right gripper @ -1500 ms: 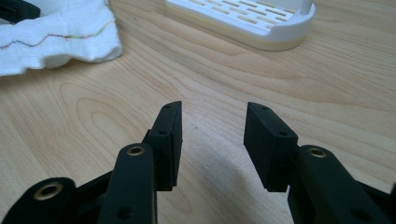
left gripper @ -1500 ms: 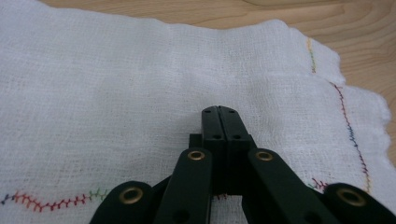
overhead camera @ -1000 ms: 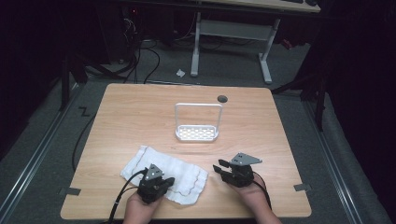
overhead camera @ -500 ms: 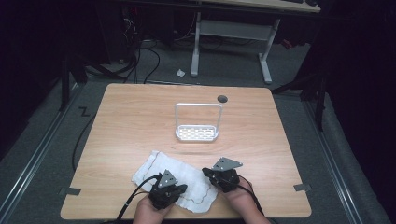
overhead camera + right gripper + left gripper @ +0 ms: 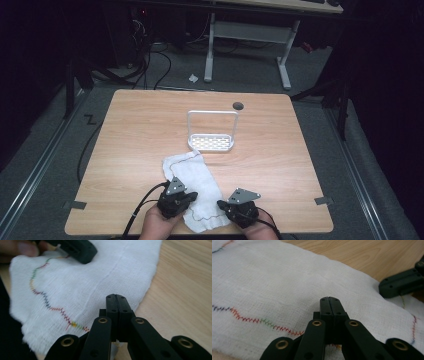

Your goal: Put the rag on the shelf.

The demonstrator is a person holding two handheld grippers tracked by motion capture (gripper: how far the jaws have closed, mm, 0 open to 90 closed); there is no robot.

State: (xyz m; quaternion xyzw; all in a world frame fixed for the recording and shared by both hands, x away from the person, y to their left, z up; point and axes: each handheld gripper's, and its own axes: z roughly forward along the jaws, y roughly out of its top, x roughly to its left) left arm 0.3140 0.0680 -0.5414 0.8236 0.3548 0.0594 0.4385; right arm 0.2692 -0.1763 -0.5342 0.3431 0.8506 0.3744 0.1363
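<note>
A white gauze cloth point(image 5: 192, 175) with a wavy coloured stitch line lies on the wooden table point(image 5: 125, 150), running from near the rack to the front edge. My left gripper point(image 5: 192, 196) is at the cloth's near left edge. Its jaws are pressed together over the cloth point(image 5: 274, 285), with a bit of fabric pinched at their base point(image 5: 329, 298). My right gripper point(image 5: 220, 204) is at the near right corner, jaws shut on the cloth's edge point(image 5: 116, 295). The cloth point(image 5: 82, 282) spreads out ahead of it. Each gripper view also shows the other gripper: the right one point(image 5: 402, 285) and the left one point(image 5: 75, 248).
A white wire rack point(image 5: 211, 131) with a perforated base stands just beyond the cloth at mid-table. A round cable hole point(image 5: 238, 105) sits behind it. Beyond the table, a desk frame point(image 5: 247, 35) and cables stand on the dark floor.
Both grippers have drawn closer together and toward the front edge. The cloth, spread wide at the left before, now lies lengthwise between them, pointing at the rack.
</note>
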